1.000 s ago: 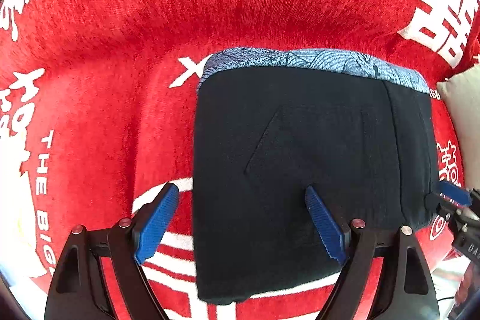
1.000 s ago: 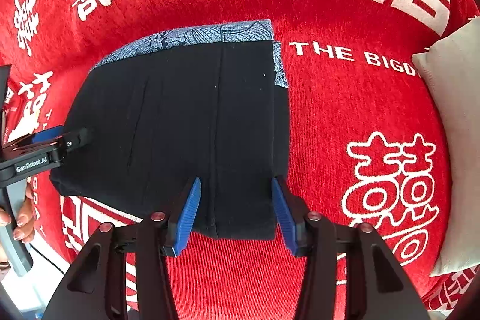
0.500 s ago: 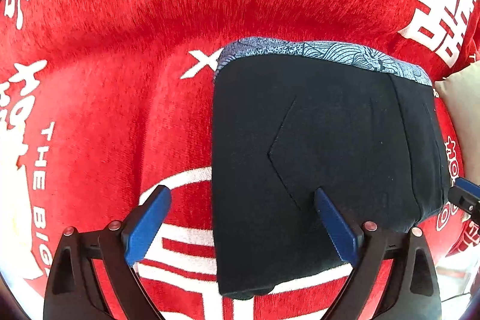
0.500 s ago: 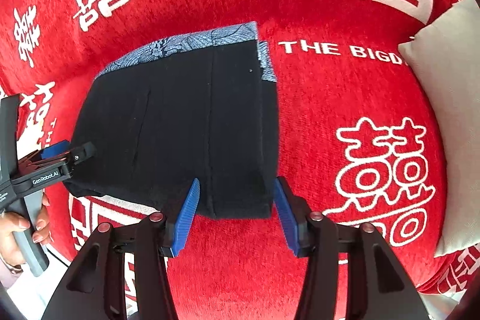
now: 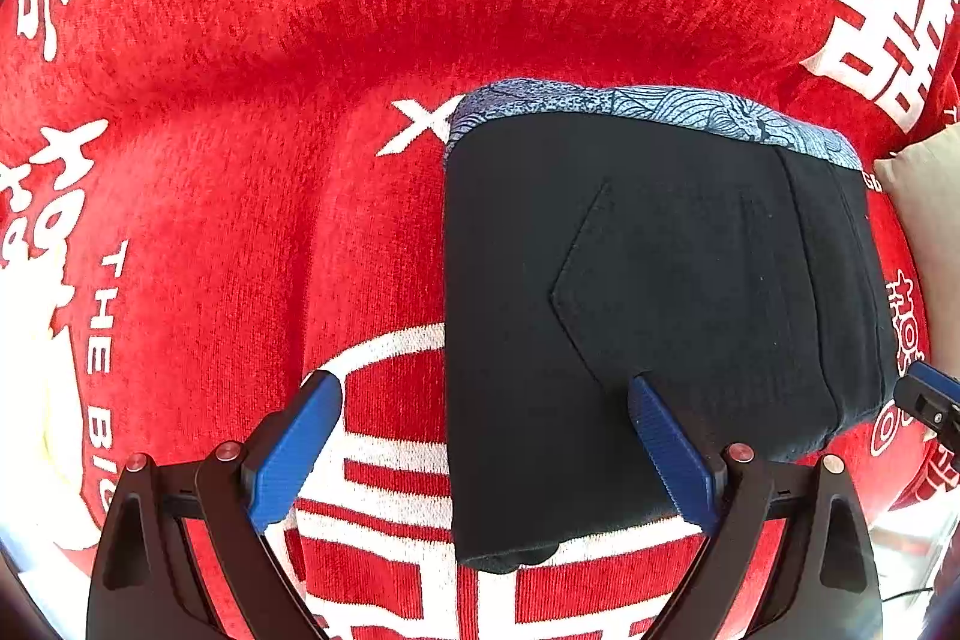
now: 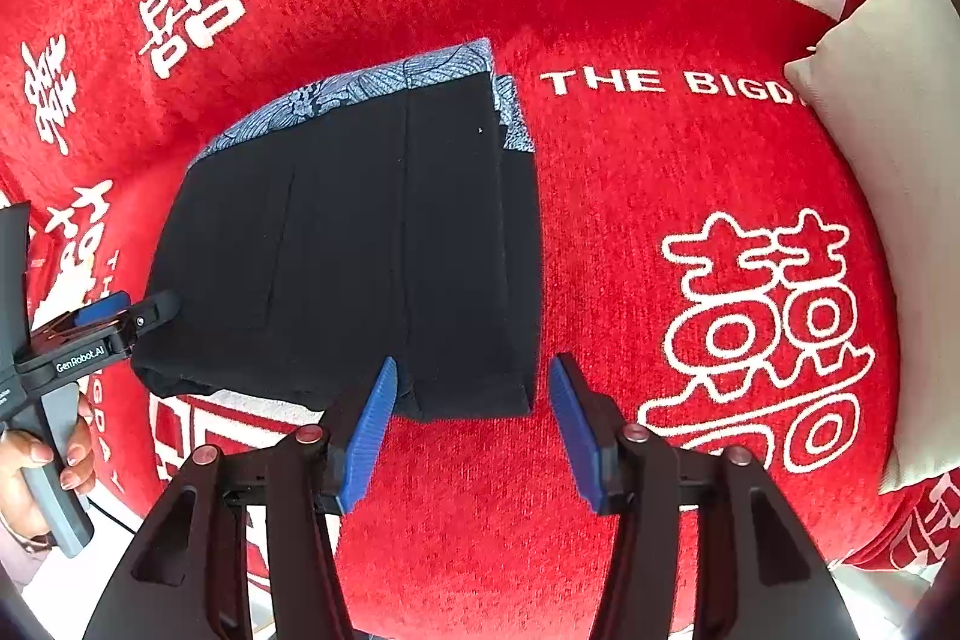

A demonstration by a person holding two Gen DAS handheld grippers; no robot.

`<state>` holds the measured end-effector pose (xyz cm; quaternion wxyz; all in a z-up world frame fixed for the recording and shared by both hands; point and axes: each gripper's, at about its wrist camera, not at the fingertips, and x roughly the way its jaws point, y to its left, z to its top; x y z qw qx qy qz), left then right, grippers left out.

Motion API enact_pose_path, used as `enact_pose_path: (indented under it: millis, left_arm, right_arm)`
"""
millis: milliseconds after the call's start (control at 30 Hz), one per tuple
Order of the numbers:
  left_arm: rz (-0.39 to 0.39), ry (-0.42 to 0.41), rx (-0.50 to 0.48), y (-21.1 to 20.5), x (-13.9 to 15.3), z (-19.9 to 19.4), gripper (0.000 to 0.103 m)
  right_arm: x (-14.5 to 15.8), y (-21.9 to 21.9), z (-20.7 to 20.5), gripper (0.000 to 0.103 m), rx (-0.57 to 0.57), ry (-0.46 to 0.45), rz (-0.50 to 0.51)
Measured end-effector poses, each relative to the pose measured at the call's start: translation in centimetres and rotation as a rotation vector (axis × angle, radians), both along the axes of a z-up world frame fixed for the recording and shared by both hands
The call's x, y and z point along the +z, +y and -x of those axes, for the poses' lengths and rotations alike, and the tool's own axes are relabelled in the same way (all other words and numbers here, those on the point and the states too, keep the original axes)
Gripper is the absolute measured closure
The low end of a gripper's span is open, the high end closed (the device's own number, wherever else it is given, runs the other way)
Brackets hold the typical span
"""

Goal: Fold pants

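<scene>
The black pants (image 5: 660,292) lie folded into a compact rectangle on the red sofa cover, with a blue patterned waistband lining (image 5: 660,106) showing along the far edge. They also show in the right wrist view (image 6: 360,244). My left gripper (image 5: 486,436) is open and empty, hovering over the near left corner of the bundle. My right gripper (image 6: 474,418) is open and empty, just short of the near right corner. The left gripper also shows in the right wrist view (image 6: 120,316), at the bundle's left edge.
The red cover with white characters (image 6: 660,196) spreads under everything. A beige cushion (image 6: 888,196) lies at the right; it also shows in the left wrist view (image 5: 930,196). A hand (image 6: 42,466) holds the left gripper's handle.
Both grippers have pulled back toward me from the folded pants and stayed open. The right gripper's fingers, which straddled the near edge, now sit clear of it.
</scene>
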<state>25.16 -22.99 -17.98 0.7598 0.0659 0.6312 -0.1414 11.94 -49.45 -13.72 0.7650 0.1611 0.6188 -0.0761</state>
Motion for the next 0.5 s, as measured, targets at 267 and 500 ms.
enact_pose_path:
  millis: [267, 500]
  left_arm:
    - [0.138, 0.046, -0.009, 0.5, 1.5, -1.3, 0.006]
    - [0.306, 0.198, -0.009, 1.6, -0.8, -5.4, 0.006]
  right_arm:
    - [0.4, -0.9, -0.4, 0.03, 0.001, -0.029, -0.081]
    - [-1.8, -6.5, -3.0, 0.028, -0.076, -0.058, -0.314]
